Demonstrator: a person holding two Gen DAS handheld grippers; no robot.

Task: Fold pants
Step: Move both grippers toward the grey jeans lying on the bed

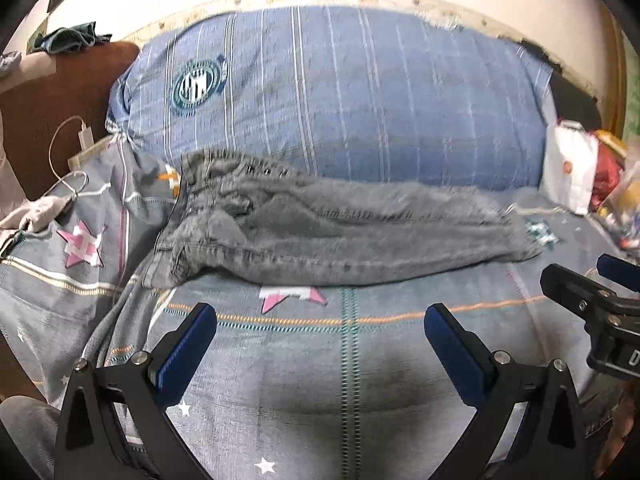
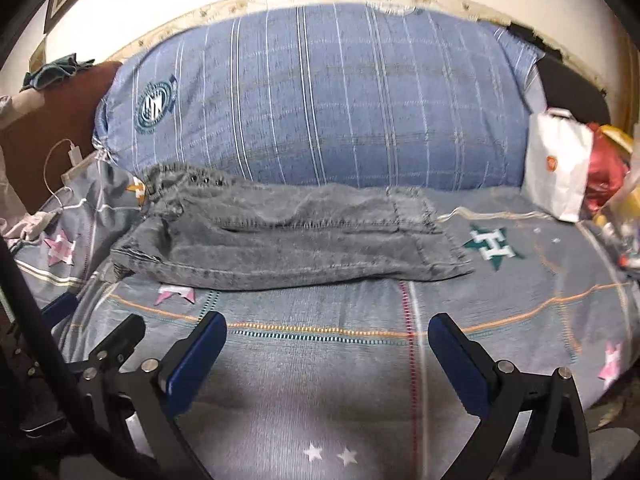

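1. The grey pants (image 1: 332, 232) lie flat on the bed (image 1: 360, 360), already doubled leg over leg, stretched along the far edge with the waistband toward the far left corner.
2. Their far side touches the big blue striped pillow (image 1: 340, 92) that runs along the back of the bed; the hems point toward the right edge.
3. The left tool (image 1: 320, 316) hangs over the near edge of the bed, its blue-padded fingers (image 1: 188, 352) spread wide and pinching nothing, apart from the pants.
4. The right tool (image 2: 327, 326) is likewise spread wide and bare, over the near part of the patterned cover (stars and stitched stripes), short of the cloth.
5. In the right wrist view the hem end lies just beside a green star bearing a letter H (image 2: 492, 246).
6. At the right edge stands a white paper bag (image 2: 556, 164) with what seems to be red packaging behind it; the blur makes that unsure.
7. A white charger and cable (image 1: 76, 144) lie at the left edge.
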